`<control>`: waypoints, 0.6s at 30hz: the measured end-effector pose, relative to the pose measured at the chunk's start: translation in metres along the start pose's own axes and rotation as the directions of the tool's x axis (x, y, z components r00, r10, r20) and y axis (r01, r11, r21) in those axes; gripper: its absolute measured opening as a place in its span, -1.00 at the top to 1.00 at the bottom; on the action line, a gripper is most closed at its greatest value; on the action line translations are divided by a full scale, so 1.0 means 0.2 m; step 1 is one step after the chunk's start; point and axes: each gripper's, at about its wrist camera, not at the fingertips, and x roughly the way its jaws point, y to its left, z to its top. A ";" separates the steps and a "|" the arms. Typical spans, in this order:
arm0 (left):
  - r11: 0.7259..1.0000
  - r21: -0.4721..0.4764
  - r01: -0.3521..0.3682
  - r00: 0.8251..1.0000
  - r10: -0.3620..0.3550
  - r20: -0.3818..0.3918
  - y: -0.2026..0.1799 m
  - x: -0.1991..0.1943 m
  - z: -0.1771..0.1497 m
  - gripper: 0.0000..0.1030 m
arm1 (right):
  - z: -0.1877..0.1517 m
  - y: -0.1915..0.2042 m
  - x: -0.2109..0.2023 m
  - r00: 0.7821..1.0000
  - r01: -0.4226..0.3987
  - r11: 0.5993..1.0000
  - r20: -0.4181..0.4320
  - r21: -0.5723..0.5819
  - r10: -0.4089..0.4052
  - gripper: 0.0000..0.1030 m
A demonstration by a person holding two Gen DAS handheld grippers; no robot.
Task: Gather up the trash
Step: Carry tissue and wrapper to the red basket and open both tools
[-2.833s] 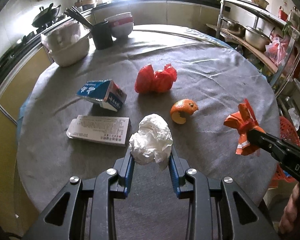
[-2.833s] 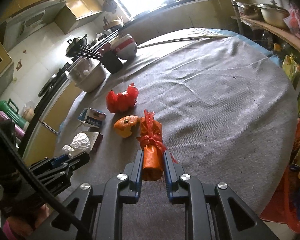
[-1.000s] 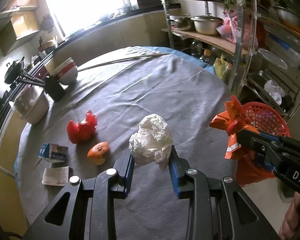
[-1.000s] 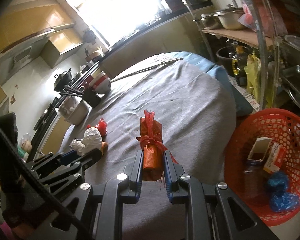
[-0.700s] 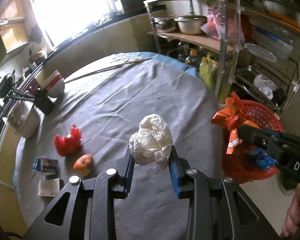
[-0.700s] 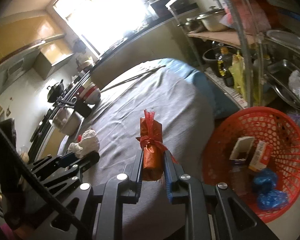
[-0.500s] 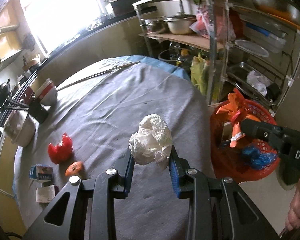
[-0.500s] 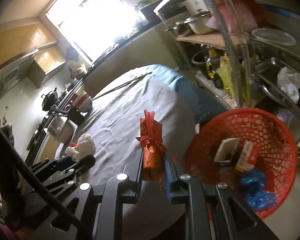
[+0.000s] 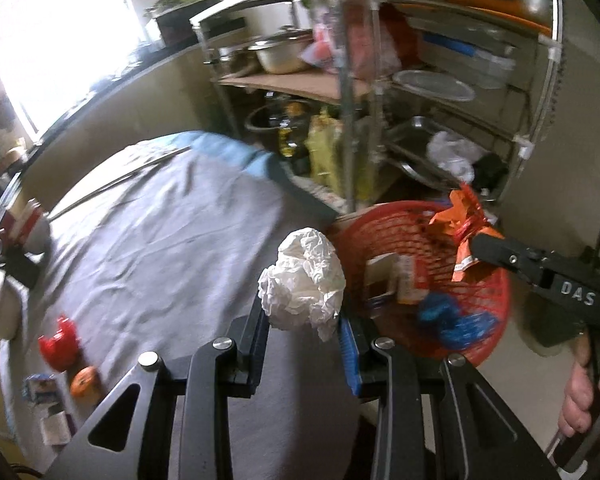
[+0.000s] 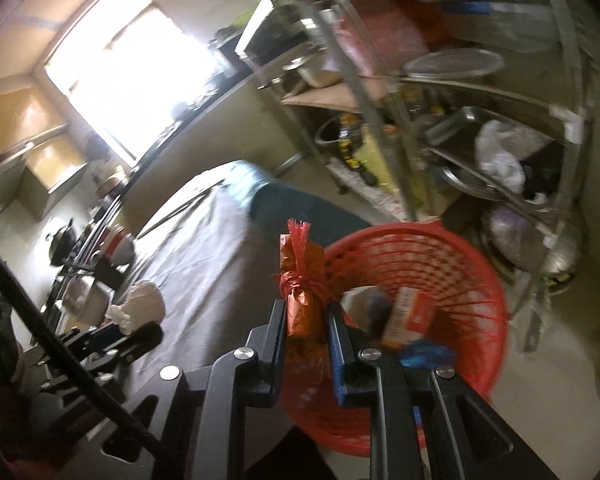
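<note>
My left gripper is shut on a crumpled white paper ball, held over the table's right edge beside the red mesh basket. My right gripper is shut on an orange wrapper tied with red netting, hanging above the near rim of that red basket. In the left wrist view the right gripper and its orange wrapper hover over the basket. Boxes and blue wrappers lie inside the basket.
On the grey tablecloth remain a red bag, an orange peel and small cartons at the far left. A metal shelf rack with pots stands just behind the basket. A person's hand holds the right gripper.
Both grippers have swung right from above the table toward the red basket, still carrying the paper ball and the wrapper. The basket now fills more of both views.
</note>
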 end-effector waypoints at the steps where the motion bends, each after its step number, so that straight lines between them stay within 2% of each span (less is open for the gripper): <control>1: 1.000 0.000 0.014 1.000 -0.014 -0.002 -0.01 0.00 0.00 0.34 | 0.00 -0.04 -0.01 1.000 0.012 1.000 0.003 0.012 -0.012 0.60; 6: 0.996 0.031 0.080 0.997 -0.079 -0.021 -0.13 0.05 0.05 0.34 | 0.01 -0.19 -0.05 0.998 0.061 0.996 0.014 0.064 -0.062 0.60; 11: 0.984 0.067 0.168 0.985 -0.164 -0.053 -0.26 0.10 0.07 0.30 | 0.01 -0.27 -0.05 0.996 0.089 0.993 0.003 0.075 -0.089 0.60; 12: 0.982 0.073 0.172 0.984 -0.168 -0.061 -0.27 0.11 0.07 0.18 | 0.01 -0.27 -0.04 0.996 0.088 0.993 -0.006 0.074 -0.088 0.58; 13: 0.981 0.078 0.175 0.983 -0.170 -0.070 -0.29 0.12 0.07 -0.03 | 0.00 -0.27 -0.04 0.996 0.092 0.993 -0.014 0.079 -0.091 0.54; 15: 0.981 0.072 0.178 0.981 -0.171 -0.089 -0.29 0.14 0.06 -0.25 | -0.01 -0.28 -0.03 0.996 0.087 0.992 -0.040 0.095 -0.084 0.54; 18: 0.985 0.064 0.162 0.984 -0.157 -0.078 -0.24 0.12 0.04 -0.25 | -0.02 -0.28 -0.01 0.995 0.089 0.990 -0.055 0.110 -0.083 0.53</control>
